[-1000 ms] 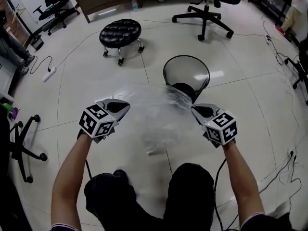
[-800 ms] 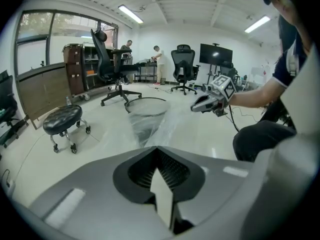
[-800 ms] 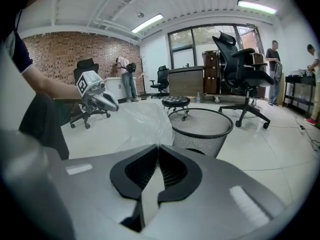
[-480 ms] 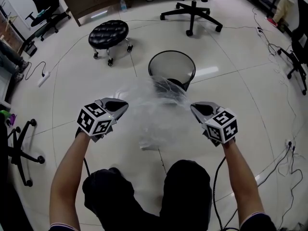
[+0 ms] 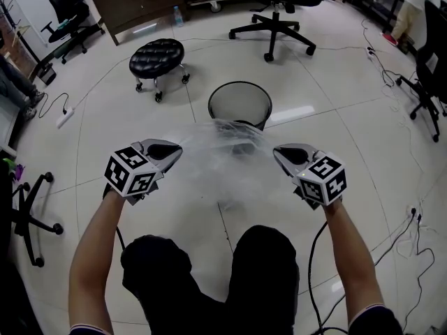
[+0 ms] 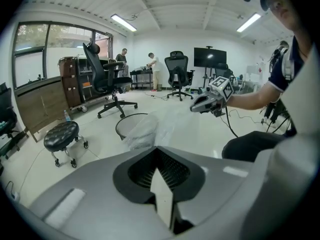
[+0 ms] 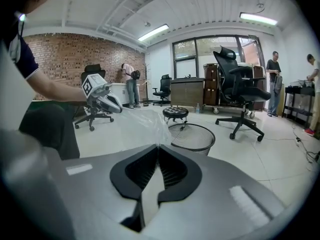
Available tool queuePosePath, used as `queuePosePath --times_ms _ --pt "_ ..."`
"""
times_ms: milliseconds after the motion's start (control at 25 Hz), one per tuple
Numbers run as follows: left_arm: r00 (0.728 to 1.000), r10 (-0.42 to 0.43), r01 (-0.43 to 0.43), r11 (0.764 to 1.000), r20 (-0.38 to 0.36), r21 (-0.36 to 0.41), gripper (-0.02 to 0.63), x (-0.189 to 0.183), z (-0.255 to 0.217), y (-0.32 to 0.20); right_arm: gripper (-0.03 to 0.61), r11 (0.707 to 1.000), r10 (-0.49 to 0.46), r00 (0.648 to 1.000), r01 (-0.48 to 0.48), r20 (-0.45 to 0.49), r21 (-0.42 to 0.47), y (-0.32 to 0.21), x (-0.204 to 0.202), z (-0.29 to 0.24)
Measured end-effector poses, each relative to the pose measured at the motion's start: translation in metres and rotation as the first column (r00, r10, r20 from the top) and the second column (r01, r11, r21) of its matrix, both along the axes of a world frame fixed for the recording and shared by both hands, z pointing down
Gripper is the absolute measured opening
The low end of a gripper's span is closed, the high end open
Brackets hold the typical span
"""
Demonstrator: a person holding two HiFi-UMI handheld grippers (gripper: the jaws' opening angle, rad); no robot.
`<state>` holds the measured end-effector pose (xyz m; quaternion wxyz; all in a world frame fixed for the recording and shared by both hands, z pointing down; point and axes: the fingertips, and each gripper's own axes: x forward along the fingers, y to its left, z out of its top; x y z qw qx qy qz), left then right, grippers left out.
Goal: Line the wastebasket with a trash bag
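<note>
A clear plastic trash bag (image 5: 227, 160) hangs stretched between my two grippers, just in front of a black mesh wastebasket (image 5: 239, 104) standing on the tiled floor. My left gripper (image 5: 180, 149) is shut on the bag's left edge, and my right gripper (image 5: 274, 151) is shut on its right edge. In the left gripper view the trash bag (image 6: 145, 131) rises from the closed jaws toward the wastebasket (image 6: 131, 126). The right gripper view shows the trash bag (image 7: 135, 124) spreading left of the wastebasket (image 7: 192, 137). The bag's far edge overlaps the basket's near rim.
A black tufted stool (image 5: 158, 53) on casters stands left of the basket. An office chair base (image 5: 273, 28) is behind it; more chairs sit at far left (image 5: 28, 211) and right (image 5: 427, 82). Cables (image 5: 405, 232) trail on the floor at right. People stand in the background.
Both grippers have risen and moved forward with the bag, which now spreads higher and wider between them. The wastebasket sits farther up in the head view.
</note>
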<state>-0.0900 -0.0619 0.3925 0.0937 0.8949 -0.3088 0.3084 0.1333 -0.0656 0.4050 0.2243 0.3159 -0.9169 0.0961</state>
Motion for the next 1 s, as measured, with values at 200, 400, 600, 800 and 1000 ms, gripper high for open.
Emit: queuePosePath --times_ms 200,400,600,800,1000 --pt "1.0 0.005 -0.005 1.0 0.011 -0.025 0.011 0.004 -0.005 0.012 0.003 0.999 -0.029 1.0 0.029 0.001 -0.029 0.008 0.004 -0.005" --pt "0.999 0.023 -0.02 0.998 0.039 -0.066 0.011 0.007 -0.005 0.025 0.003 0.996 -0.069 0.998 0.069 0.002 -0.059 0.016 0.008 -0.008" --pt "0.998 0.05 -0.046 0.995 0.049 -0.089 0.011 0.013 -0.017 0.031 0.003 0.993 -0.09 0.996 0.091 0.02 -0.073 0.017 0.016 -0.018" --pt "0.997 0.073 -0.071 0.994 0.023 -0.087 0.011 0.012 -0.026 0.021 0.003 0.991 -0.095 0.995 0.096 0.014 -0.091 0.01 0.016 -0.022" --pt "0.995 0.099 -0.099 0.99 -0.01 -0.099 0.011 0.01 -0.031 0.009 0.003 0.991 -0.077 0.997 0.078 0.019 -0.108 0.005 0.016 -0.033"
